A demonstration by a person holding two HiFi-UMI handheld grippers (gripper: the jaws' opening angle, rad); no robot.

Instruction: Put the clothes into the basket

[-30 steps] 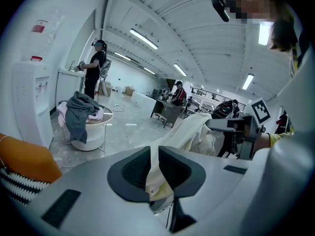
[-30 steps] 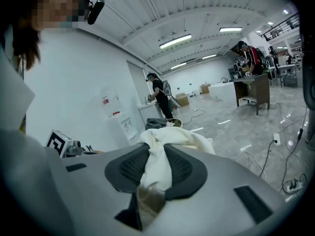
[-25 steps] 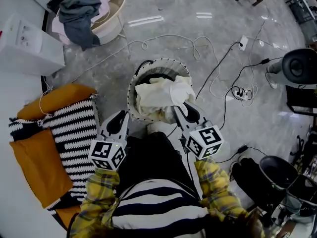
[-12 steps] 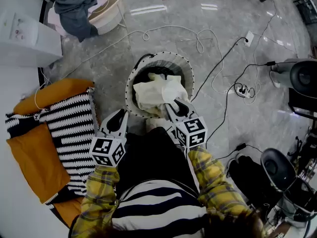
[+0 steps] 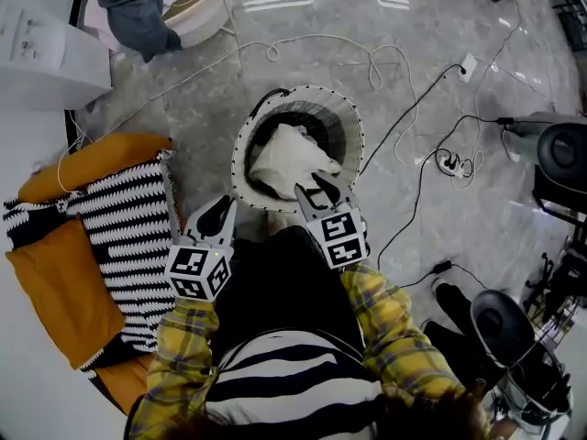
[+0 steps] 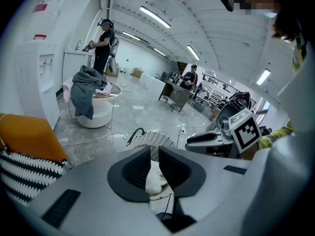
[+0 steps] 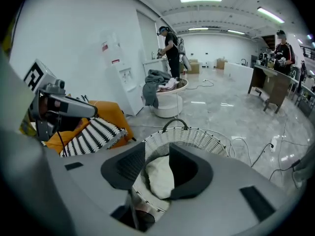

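A round white wicker basket [image 5: 246, 145] stands on the floor in front of me, with a white cloth [image 5: 286, 159] lying inside it. My right gripper [image 5: 316, 189] hangs over the basket's near rim. Its jaws have just been opening and now stand apart, with the cloth [image 7: 160, 176] below them and off the pads. In the right gripper view, the right gripper [image 7: 157, 146] looks down at the basket's rim [image 7: 197, 134]. My left gripper [image 5: 215, 216] is beside the basket's near left, jaws almost together and empty. The left gripper [image 6: 154, 151] points at the basket [image 6: 147, 137].
More clothes [image 5: 138, 12] lie heaped on a round white stand at the top left. Orange and striped cushions [image 5: 101, 236] lie at the left. Cables [image 5: 367, 58] and a power strip [image 5: 449, 163] trail over the floor behind and right of the basket. People stand far off.
The right gripper sank toward the basket with the white cloth, which went from piled over the rim to lying inside. Its jaws have spread apart. The left gripper lowered slightly.
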